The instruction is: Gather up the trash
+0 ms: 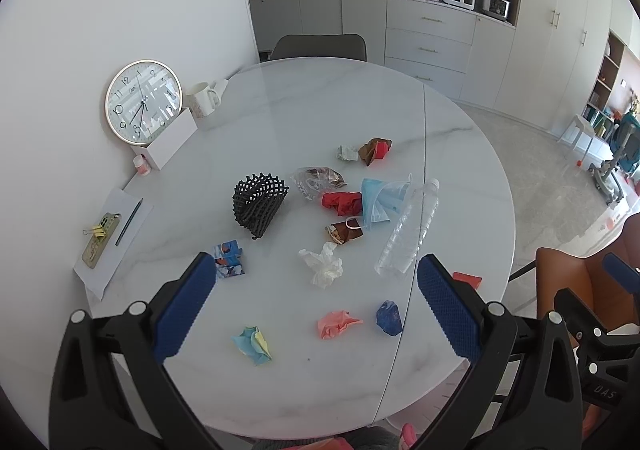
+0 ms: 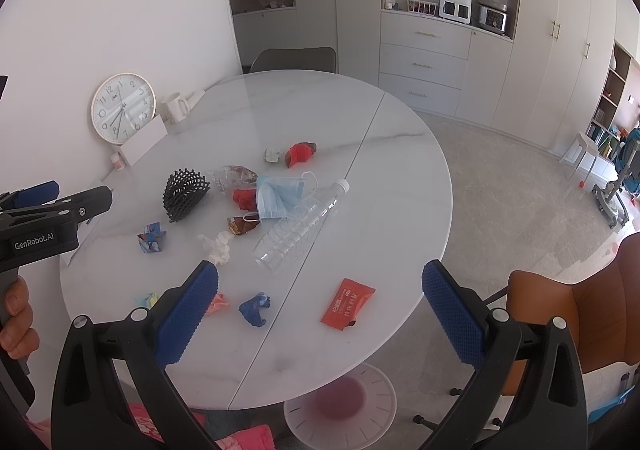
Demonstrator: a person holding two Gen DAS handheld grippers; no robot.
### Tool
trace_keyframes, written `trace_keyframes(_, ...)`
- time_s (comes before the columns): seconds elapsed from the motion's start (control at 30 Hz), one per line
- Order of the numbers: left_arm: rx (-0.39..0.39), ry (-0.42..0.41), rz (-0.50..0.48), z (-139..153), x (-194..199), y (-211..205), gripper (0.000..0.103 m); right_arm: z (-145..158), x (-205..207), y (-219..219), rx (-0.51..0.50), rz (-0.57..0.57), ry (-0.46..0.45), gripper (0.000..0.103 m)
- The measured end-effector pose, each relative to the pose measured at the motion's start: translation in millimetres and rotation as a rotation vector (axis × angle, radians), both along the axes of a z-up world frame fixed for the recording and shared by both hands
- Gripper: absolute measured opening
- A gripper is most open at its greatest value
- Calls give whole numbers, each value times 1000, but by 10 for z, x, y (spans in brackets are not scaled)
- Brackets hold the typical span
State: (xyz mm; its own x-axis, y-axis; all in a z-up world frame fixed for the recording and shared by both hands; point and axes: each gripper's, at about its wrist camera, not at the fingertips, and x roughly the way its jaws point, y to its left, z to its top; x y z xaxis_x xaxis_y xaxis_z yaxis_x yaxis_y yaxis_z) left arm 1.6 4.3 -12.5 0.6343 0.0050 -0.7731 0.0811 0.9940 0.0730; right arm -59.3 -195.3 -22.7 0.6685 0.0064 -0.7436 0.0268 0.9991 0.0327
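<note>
Hovering above the near edge of the round marble table (image 1: 360, 98), the left gripper (image 1: 316, 278) and right gripper (image 2: 320, 282) both hang with jaws wide apart, empty. Trash lies scattered mid-table: a clear bottle (image 2: 298, 224) at about 1 o'clock from the right gripper, a red wrapper (image 2: 347, 304) just ahead of it near the rim, and a white tissue (image 1: 322, 264) at 12 o'clock from the left. The bottle would likely roll off the glossy top if nudged sideways; light paper wads may skid away under closing fingers. A clock (image 1: 143, 101) leans on the wall at 10 o'clock, cabinets beyond.
</note>
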Motion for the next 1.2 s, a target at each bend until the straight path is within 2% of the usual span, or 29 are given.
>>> trace_keyframes(0.67, -5, 8, 14, -19, 6, 91, 97, -55, -8, 28, -4, 0, 4, 101)
trace_keyframes(0.83, -20, -24, -5, -36, -18, 126, 97, -41, -40, 23, 6, 16, -40, 101)
trace_keyframes(0.97, -42, -31, -37, -119, -26, 174, 97, -80, -61, 3, 77, 37, -98, 101)
trace_keyframes(1.03, -36, -38, -48, -191, -39, 210, 97, -136, -72, 28, 66, 46, -119, 101)
trace_keyframes(1.2, -80, -51, -58, -394, -84, 374, 97, -360, 18, 162, -1, 68, -70, 101)
